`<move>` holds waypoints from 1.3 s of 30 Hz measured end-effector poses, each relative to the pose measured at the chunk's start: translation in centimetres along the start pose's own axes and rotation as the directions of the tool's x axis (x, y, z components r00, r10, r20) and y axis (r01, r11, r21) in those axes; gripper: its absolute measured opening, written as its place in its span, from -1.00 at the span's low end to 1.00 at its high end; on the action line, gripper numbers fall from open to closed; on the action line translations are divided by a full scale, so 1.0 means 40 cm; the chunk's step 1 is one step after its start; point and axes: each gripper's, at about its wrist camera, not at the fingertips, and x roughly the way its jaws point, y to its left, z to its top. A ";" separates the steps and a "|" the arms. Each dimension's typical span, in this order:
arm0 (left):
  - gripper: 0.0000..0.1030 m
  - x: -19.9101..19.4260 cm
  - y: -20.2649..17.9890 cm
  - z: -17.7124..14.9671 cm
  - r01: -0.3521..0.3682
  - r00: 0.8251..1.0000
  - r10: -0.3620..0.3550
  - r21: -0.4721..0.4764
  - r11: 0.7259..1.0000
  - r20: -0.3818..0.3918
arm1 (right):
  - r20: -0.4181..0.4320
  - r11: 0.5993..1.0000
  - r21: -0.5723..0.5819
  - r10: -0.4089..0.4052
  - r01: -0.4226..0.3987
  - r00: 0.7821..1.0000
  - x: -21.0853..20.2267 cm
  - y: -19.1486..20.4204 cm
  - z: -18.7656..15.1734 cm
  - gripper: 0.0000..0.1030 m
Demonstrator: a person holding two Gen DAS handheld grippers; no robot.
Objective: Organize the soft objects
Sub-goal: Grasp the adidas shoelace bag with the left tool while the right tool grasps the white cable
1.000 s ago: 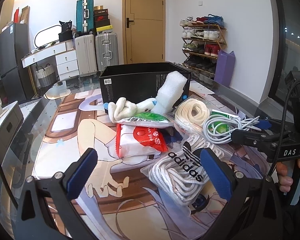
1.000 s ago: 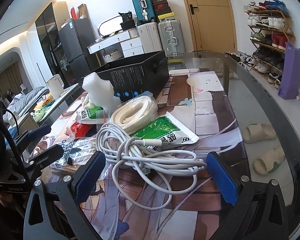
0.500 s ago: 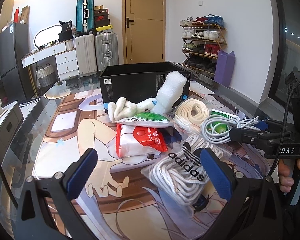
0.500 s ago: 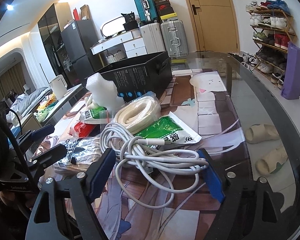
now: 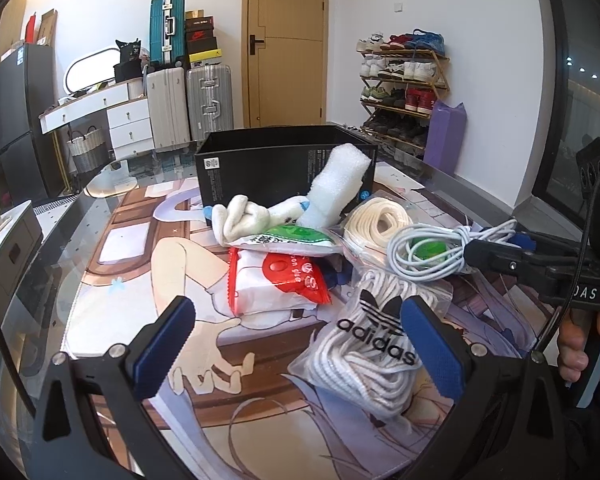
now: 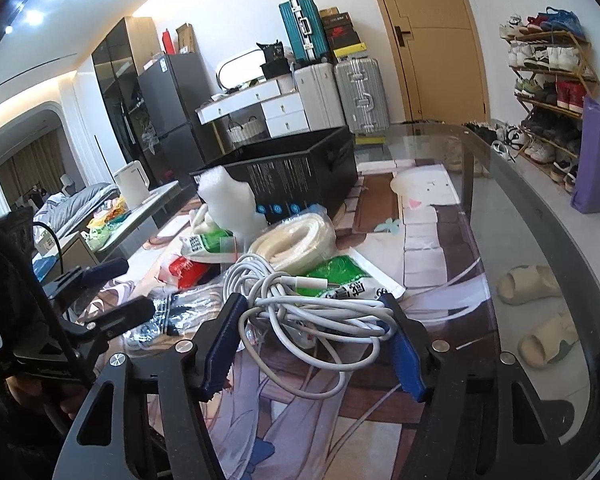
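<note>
A pile of soft items lies on the printed mat in front of an open black box. My right gripper has its jaws closing around a coiled white cable, blue pads at its sides; a firm grip is not clear. My left gripper is open and empty, hovering over an adidas bag of white rope. Beside it lie a red and white pack, a green pack, white socks, a white foam piece and a cream rope coil.
A green and white sachet lies under the cable. The glass table edge curves along the right, with slippers on the floor below. Suitcases, a white dresser and a shoe rack stand behind.
My right gripper has moved forward over the white cable and its jaws have narrowed around it. The left gripper has stayed still and open.
</note>
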 end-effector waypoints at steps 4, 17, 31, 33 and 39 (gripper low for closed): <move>1.00 -0.001 -0.015 -0.002 0.046 0.999 -0.046 0.020 0.999 -0.017 | 0.010 1.000 -0.006 0.015 -0.014 1.000 -0.011 0.002 0.002 0.23; 0.95 0.008 -0.071 -0.022 0.159 0.985 -0.151 0.108 0.981 -0.084 | -0.091 0.984 -0.088 0.149 -0.157 0.985 -0.011 0.029 -0.028 0.24; 0.35 0.027 -0.072 -0.034 0.178 0.977 -0.162 0.117 0.977 -0.138 | -0.123 0.960 -0.132 0.232 -0.247 0.965 -0.001 0.058 -0.042 0.24; 0.35 0.026 -0.073 -0.033 0.192 0.974 -0.175 0.116 0.975 -0.142 | -0.124 0.951 -0.146 0.255 -0.272 0.959 -0.003 0.066 -0.044 0.24; 0.31 0.030 -0.071 -0.032 0.193 0.974 -0.175 0.117 0.974 -0.143 | -0.114 0.944 -0.161 0.271 -0.287 0.956 -0.001 0.078 -0.040 0.24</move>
